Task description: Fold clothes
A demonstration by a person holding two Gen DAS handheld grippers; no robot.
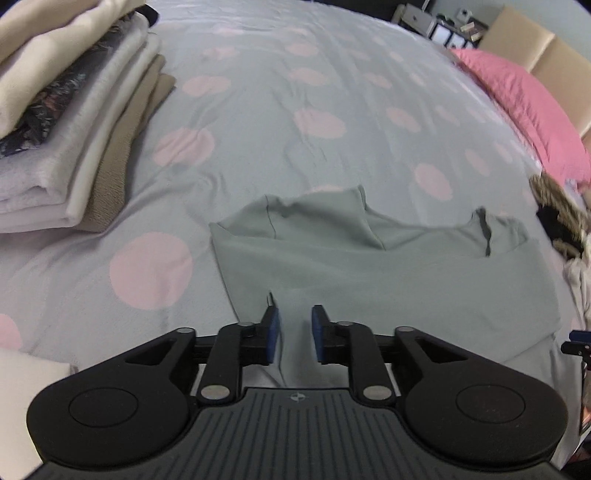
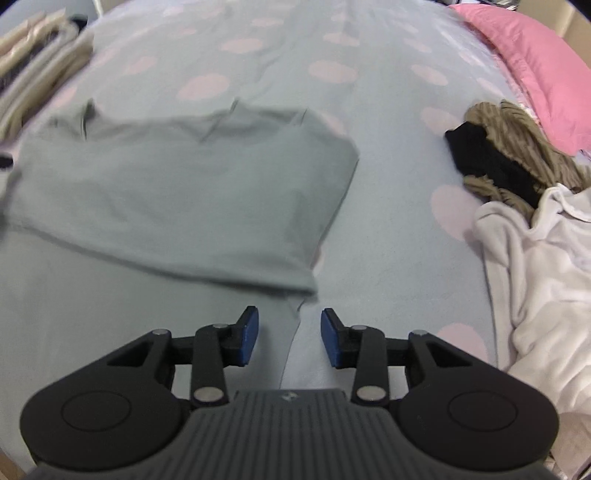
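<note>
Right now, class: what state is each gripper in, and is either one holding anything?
Left gripper: open, above the grey-green garment, holding nothing.
Right gripper: open, over the same garment's edge, holding nothing.

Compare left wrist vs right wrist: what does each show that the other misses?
Left wrist only: the full folded stack, a cardboard box and shelving past the bed.
Right wrist only: the white garment heaped at right, and the brown and black clothes in full.
Both: the green garment on the spotted bedsheet, the pink pillow, and each view's own gripper, left gripper and right gripper, open.
</note>
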